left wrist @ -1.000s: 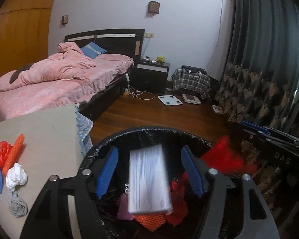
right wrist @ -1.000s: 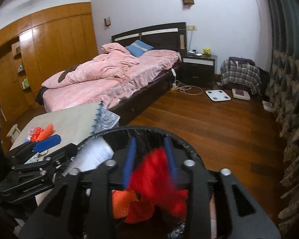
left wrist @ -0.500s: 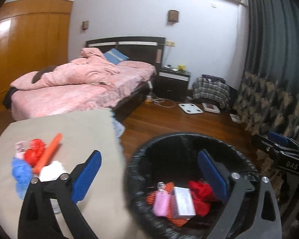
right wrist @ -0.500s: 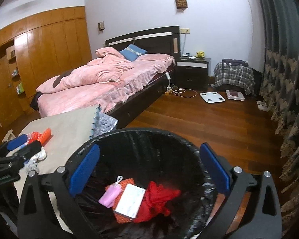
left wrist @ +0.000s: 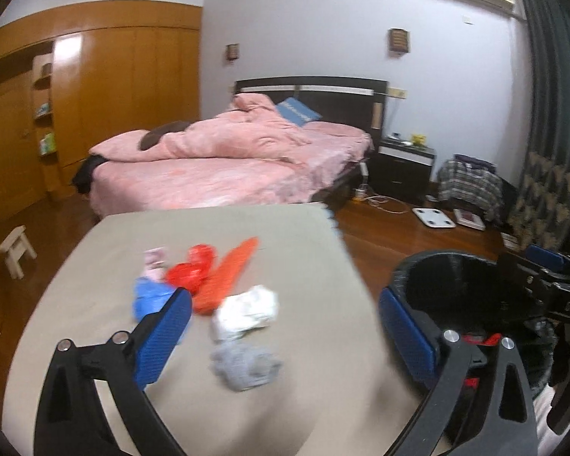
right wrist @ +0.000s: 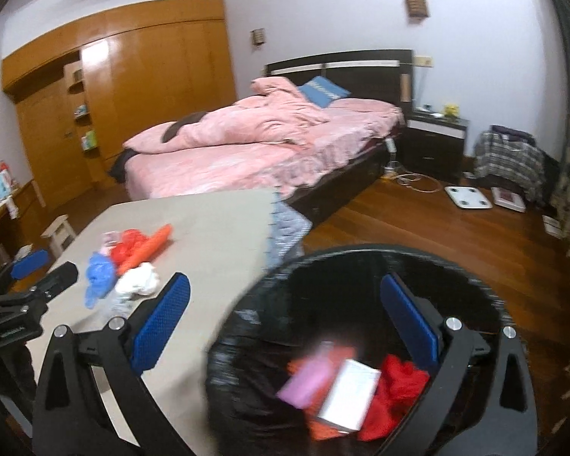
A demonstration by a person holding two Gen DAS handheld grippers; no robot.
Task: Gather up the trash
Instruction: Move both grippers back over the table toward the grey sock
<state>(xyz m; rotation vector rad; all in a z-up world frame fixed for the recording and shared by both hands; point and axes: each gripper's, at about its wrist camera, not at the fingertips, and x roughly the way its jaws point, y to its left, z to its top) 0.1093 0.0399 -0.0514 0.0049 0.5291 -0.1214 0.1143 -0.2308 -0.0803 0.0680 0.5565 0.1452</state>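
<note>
Hovering with jaws wide and empty, the left gripper (left wrist: 285, 326) faces scraps (left wrist: 243, 309) on the beige surface (left wrist: 292, 228) (blurred), the right gripper (right wrist: 285, 317) above the bin (right wrist: 361, 262).

Beige table (left wrist: 315, 235) carries crumpled scraps (left wrist: 247, 309); bin (right wrist: 361, 266) on floor (right wrist: 437, 235).

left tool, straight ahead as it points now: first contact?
Likely the white crumpled wad on the table, between the open left tool fingers. The gray wad sits nearer but lower; depth is unclear.
</note>
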